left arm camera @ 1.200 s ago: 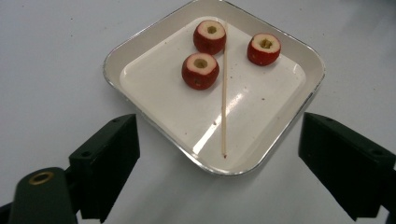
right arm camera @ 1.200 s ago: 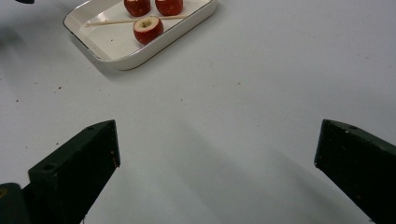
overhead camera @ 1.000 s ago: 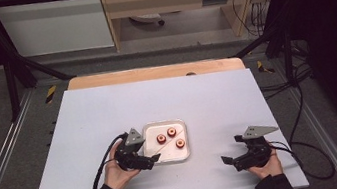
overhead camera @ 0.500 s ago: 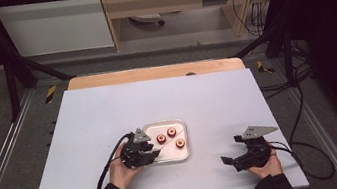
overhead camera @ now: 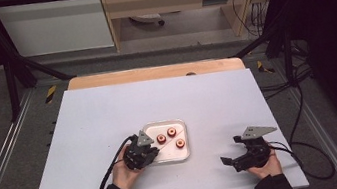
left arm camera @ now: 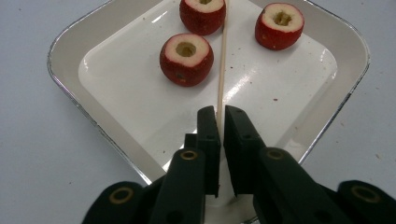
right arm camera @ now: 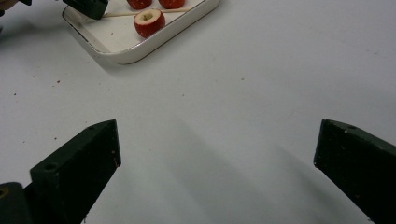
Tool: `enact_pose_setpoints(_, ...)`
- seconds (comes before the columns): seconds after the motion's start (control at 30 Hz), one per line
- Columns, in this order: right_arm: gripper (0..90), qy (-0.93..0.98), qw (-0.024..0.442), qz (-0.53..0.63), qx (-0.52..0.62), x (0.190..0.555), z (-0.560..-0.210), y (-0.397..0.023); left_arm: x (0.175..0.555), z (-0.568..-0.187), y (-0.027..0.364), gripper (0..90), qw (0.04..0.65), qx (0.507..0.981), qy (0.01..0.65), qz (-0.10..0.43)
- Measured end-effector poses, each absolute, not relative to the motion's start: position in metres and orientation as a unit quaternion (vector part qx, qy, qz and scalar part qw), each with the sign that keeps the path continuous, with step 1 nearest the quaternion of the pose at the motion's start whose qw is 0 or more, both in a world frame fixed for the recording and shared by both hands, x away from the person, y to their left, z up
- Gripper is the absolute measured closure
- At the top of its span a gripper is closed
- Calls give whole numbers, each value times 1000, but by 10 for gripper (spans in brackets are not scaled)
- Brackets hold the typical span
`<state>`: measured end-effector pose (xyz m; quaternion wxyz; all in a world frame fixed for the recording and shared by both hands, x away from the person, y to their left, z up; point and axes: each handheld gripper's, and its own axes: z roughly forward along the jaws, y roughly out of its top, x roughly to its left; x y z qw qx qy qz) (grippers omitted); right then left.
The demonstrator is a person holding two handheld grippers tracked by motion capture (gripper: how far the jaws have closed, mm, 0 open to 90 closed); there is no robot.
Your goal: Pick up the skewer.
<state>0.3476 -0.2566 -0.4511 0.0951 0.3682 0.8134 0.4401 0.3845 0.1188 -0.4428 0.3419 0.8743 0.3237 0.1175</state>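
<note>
While just closing, left gripper (left arm camera: pixel 217 122) jaws tight around skewer (left arm camera: pixel 221 70) end over tray (left arm camera: pixel 348 88).

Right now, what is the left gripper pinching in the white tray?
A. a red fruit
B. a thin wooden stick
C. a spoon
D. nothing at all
B: in the left gripper view, the left gripper has closed its jaws on the thin wooden stick, which lies in the tray between the cored red fruits.

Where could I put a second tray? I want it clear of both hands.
Bare table spreads beyond the tray, and between it and the right gripper. Crowded: the tray, with three fruits and the left gripper on the skewer.
</note>
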Motion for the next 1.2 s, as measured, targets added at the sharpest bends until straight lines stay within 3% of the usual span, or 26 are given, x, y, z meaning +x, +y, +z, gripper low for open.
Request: enact_pose_setpoints(1.2,14,821,109,429,361,348,-450,-255,369,-417,125,888,403,849,321,117)
